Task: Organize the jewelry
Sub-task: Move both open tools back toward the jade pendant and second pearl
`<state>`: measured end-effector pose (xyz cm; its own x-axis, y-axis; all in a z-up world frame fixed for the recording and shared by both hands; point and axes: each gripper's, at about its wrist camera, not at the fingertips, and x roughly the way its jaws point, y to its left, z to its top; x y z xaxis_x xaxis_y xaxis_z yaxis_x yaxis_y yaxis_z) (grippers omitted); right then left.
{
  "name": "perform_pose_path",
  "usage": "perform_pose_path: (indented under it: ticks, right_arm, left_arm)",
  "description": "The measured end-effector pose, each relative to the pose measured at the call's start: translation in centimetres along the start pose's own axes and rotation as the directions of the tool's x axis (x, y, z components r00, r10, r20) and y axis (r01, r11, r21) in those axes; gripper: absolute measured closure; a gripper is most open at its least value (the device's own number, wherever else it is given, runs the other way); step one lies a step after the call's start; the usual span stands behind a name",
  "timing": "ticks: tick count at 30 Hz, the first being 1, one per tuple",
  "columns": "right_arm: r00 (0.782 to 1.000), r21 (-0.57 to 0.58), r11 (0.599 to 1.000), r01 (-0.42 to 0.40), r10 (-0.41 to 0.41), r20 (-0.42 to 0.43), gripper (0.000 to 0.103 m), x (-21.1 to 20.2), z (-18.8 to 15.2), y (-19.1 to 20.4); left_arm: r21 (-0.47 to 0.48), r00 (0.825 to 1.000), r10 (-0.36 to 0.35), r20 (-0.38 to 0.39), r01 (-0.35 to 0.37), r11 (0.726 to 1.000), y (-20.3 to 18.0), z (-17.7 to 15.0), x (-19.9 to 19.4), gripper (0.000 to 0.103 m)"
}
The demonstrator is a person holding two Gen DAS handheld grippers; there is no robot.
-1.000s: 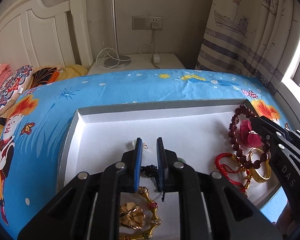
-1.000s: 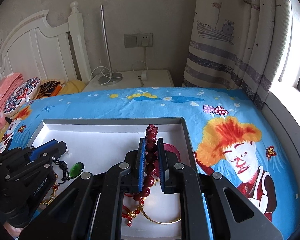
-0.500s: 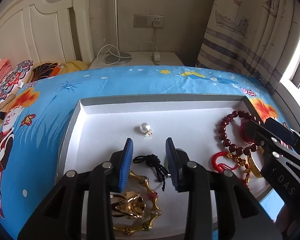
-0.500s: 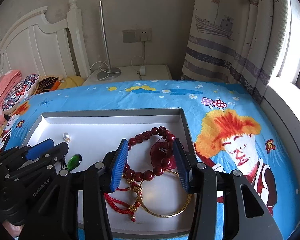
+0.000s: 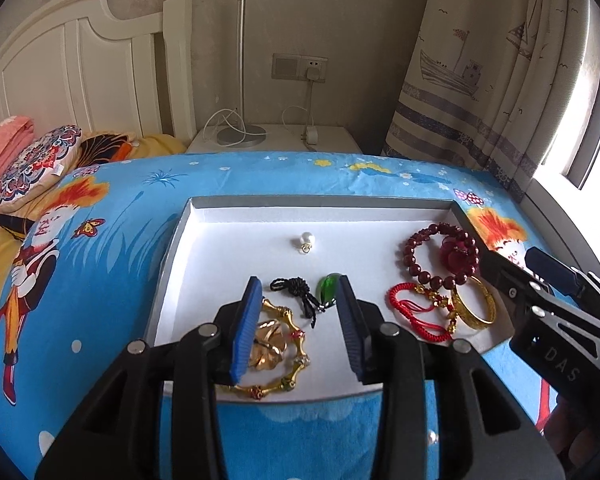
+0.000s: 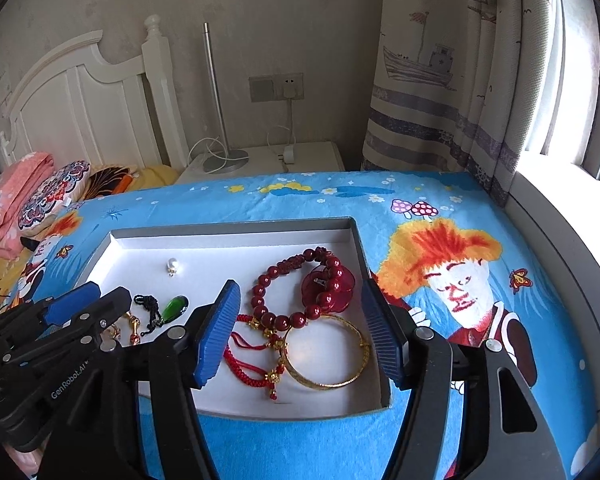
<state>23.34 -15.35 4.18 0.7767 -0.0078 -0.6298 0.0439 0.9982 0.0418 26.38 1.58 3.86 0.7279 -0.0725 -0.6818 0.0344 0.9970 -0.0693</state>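
Observation:
A grey-rimmed white tray [image 5: 180, 232] lies on the blue bedspread. My left gripper [image 5: 299, 282] hovers over its near side, jaws opening with nothing pressed between them. Below it lie the green pendant [image 5: 328, 290] on its black cord [image 5: 296, 286], a gold link bracelet [image 5: 284, 384] and a gold flower brooch [image 5: 268, 344]. My right gripper [image 6: 301, 284] is also opening, above the dark red bead bracelet [image 6: 284, 320], the red cord bracelet [image 6: 252, 364] and the gold bangle [image 6: 328, 360]. A pearl pendant [image 5: 305, 240] lies alone farther in.
A red flower piece [image 6: 328, 284] rests against the bead bracelet. A white nightstand [image 5: 272, 140] with a lamp base and a charger stands behind the bed. Pillows [image 5: 36, 160] and the white headboard are at the left, a curtain [image 5: 480, 80] and a window at the right.
Both grippers have opened and drawn back and up from the tray. The left let go of the pendant's black cord. The right let go of the dark red bead bracelet.

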Motion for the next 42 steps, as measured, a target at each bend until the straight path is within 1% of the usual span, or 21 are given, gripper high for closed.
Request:
perform_pose_path:
  ticks: [6,8,10,13,15,18,22,26,30,33,36,38,40,41,42]
  right_arm:
    - [1.0,0.018,1.0,-0.009,0.009,-0.001,0.041,-2.0,-1.8,-0.9]
    - [1.0,0.026,1.0,-0.011,0.011,0.001,0.04,-2.7,-2.5,-1.3]
    - [1.0,0.029,1.0,-0.005,0.005,0.009,0.036,-3.6,-3.3,-1.8]
    - [1.0,0.036,0.999,-0.001,0.001,0.012,0.034,-4.6,-4.5,-2.6]
    - [1.0,0.045,0.999,0.002,-0.002,0.007,0.033,-5.2,-5.4,-3.3]
    - [1.0,0.064,0.998,0.003,-0.003,-0.003,0.03,-6.0,-6.6,-4.4]
    - [1.0,0.079,0.997,0.013,-0.012,-0.008,0.026,-7.1,-8.0,-5.7]
    - [1.0,0.051,0.999,0.018,-0.017,-0.014,0.024,-8.2,-9.9,-5.7]
    - [0.999,0.01,1.0,-0.006,0.007,-0.036,0.024,-8.8,-12.0,-4.9]
    - [0.998,-0.003,1.0,-0.024,0.024,-0.058,0.024,-8.8,-12.7,-4.4]
    - [0.999,-0.012,1.0,-0.028,0.028,-0.042,0.024,-8.9,-12.8,-4.2]
    - [0.997,-0.019,0.999,-0.045,0.044,-0.061,0.028,-8.6,-12.9,-4.0]
    - [0.997,-0.024,0.998,-0.056,0.054,-0.062,0.038,-8.6,-13.0,-3.8]
    - [0.996,-0.032,0.997,-0.064,0.062,-0.07,0.04,-8.5,-13.0,-3.6]
    - [0.995,-0.038,0.997,-0.072,0.068,-0.077,0.046,-8.3,-13.0,-3.4]
  left_arm:
    - [-0.016,1.0,-0.003,0.02,0.003,1.0,-0.1,-2.0,-2.6,0.065]
    - [-0.024,1.0,-0.008,0.022,0.009,1.0,-0.2,-2.8,-3.2,0.063]
    - [-0.032,1.0,-0.014,0.02,0.015,0.999,-0.2,-3.9,-3.8,0.062]
    - [-0.056,1.0,-0.024,0.007,0.025,0.998,0.0,-5.5,-4.4,0.061]
    - [-0.069,1.0,-0.023,0.0,0.023,0.997,0.2,-6.8,-4.9,0.055]
    - [-0.079,1.0,-0.022,-0.011,0.021,0.997,0.5,-8.5,-5.5,0.049]
    - [-0.107,0.999,-0.028,-0.044,0.023,0.994,1.3,-11.0,-6.2,0.048]
    - [-0.117,0.997,-0.024,-0.075,0.015,0.993,1.8,-12.8,-6.4,0.048]
    - [-0.101,0.997,0.0,-0.075,-0.008,0.995,1.8,-13.2,-6.6,0.048]
    - [-0.086,0.997,0.015,-0.073,-0.022,0.996,1.5,-13.2,-6.6,0.048]
    - [-0.083,0.997,0.018,-0.073,-0.024,0.996,1.4,-13.2,-6.6,0.048]
    - [-0.085,0.997,0.017,-0.072,-0.023,0.996,1.4,-13.2,-6.6,0.048]
    - [-0.086,0.997,0.014,-0.071,-0.021,0.996,1.4,-13.2,-6.6,0.048]
    - [-0.086,0.997,0.014,-0.071,-0.02,0.996,1.4,-13.2,-6.6,0.048]
    - [-0.086,0.997,0.013,-0.071,-0.019,0.996,1.4,-13.2,-6.6,0.048]
